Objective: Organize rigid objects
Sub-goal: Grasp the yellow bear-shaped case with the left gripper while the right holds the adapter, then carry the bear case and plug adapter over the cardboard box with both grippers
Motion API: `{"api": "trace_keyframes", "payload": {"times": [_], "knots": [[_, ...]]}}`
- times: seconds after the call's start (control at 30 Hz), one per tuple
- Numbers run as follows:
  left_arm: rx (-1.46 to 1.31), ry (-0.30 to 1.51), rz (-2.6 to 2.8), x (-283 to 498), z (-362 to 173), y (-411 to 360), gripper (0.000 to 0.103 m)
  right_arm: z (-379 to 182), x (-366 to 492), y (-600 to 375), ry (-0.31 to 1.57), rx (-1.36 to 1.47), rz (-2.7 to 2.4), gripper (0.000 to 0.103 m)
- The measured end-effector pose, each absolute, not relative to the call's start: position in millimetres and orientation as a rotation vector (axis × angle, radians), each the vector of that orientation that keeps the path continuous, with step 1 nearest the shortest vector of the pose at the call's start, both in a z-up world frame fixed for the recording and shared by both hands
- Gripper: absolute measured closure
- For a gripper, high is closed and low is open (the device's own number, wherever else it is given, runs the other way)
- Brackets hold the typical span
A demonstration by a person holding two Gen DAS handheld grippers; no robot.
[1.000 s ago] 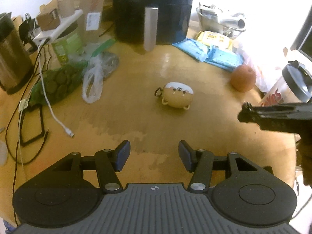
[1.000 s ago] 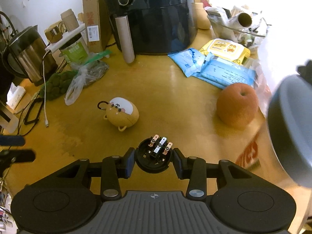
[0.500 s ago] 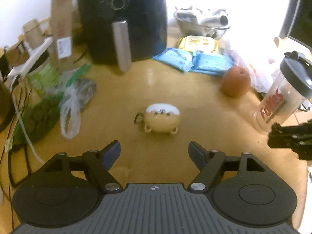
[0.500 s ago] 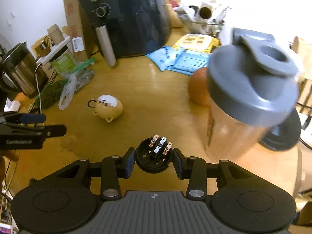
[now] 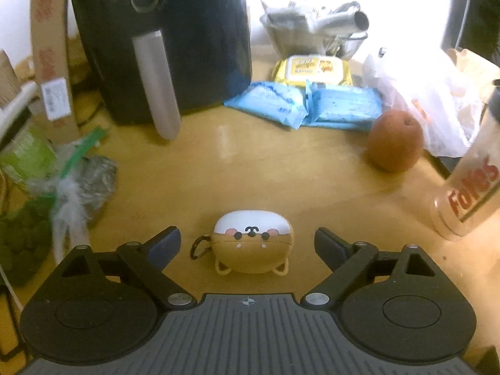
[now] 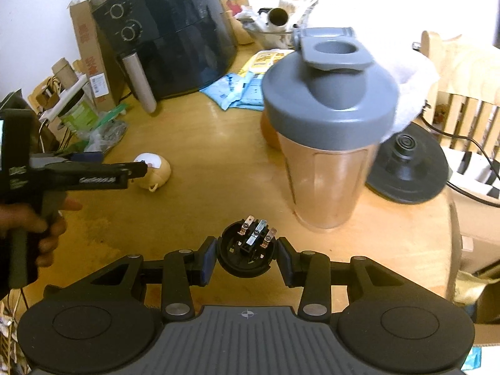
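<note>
Left tongs [image 5: 247, 243] have just been opening and stand wide, flanking the dog-faced earbud case [image 5: 253, 247] mid-surface [image 5: 250, 168]; light, rigid, likely slick: grip its flat sides. Right tongs [image 6: 247, 257] clamp a black round connector [image 6: 247, 250].

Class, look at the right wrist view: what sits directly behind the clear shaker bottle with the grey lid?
Behind the clear shaker bottle with the grey lid, an edge of an orange-brown round fruit shows at its left, and blue packets beyond. The bottle covers most of the fruit.

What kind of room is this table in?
Probably a home kitchen or dining corner: a black air fryer stands on the cluttered wooden table, with a shaker bottle and a kettle base nearby.
</note>
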State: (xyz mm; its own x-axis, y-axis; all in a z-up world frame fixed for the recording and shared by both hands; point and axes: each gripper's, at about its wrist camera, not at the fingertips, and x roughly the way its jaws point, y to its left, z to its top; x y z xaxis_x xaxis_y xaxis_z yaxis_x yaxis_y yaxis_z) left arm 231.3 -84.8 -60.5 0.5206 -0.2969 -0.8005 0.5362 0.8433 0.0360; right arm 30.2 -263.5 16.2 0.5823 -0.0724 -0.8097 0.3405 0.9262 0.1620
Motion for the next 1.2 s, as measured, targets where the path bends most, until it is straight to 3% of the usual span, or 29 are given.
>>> {"api": "trace_keyframes", "payload": {"times": [0.43,0.5,1.2], "knots": [[0.279,0.989,-0.486,261,-91,-95,0.011,17,10,-265,0.918,0.363,-0.317,0.059],[0.255,0.994,-0.506,263,-91,-93,0.025,16,9,-265,0.919,0.367,-0.321,0.059],[0.256,0.995,-0.465,239,-57,-83,0.025,15,22,-261,0.929,0.344,-0.249,0.059]]}}
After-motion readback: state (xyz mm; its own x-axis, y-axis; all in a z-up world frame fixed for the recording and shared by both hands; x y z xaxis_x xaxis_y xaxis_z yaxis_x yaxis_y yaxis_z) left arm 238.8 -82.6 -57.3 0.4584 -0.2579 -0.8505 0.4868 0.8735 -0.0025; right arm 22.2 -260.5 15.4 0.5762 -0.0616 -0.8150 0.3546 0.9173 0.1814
